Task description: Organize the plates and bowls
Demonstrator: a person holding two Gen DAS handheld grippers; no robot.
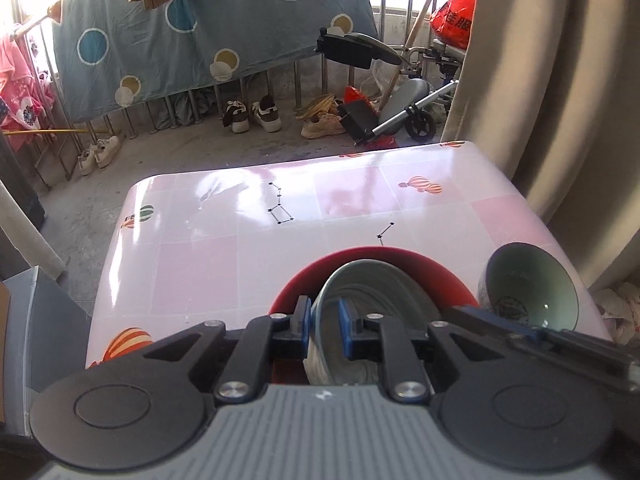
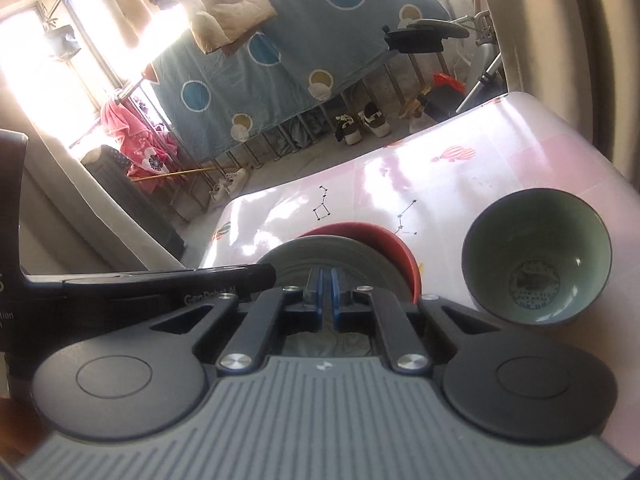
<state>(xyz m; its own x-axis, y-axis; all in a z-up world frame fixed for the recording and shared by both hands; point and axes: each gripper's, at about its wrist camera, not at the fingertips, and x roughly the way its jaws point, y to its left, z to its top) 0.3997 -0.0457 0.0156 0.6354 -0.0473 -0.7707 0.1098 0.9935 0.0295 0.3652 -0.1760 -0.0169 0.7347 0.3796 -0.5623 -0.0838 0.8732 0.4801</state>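
While we hold grey plate (image 1: 384, 292) over red plate (image 1: 360, 270), lower centre of left view, left gripper (image 1: 324, 322) fingers pinch its rim. Right gripper (image 2: 326, 294) fingers closed, seemingly empty. Green bowl (image 2: 536, 256) stands lower right on bench (image 2: 460, 184). Next, we judge: release plate, stack bowl.

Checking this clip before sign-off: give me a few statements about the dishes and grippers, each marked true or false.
1. The grey bowl sits inside the red dish. True.
2. The left gripper has its blue pads either side of the grey bowl's rim. True.
3. The green-lined bowl is stacked in the red dish. False: it stands apart on the pink tablecloth.
4. The right gripper is wide open. False: its pads are together.
5. The green-lined bowl is upside down. False: its opening faces up.
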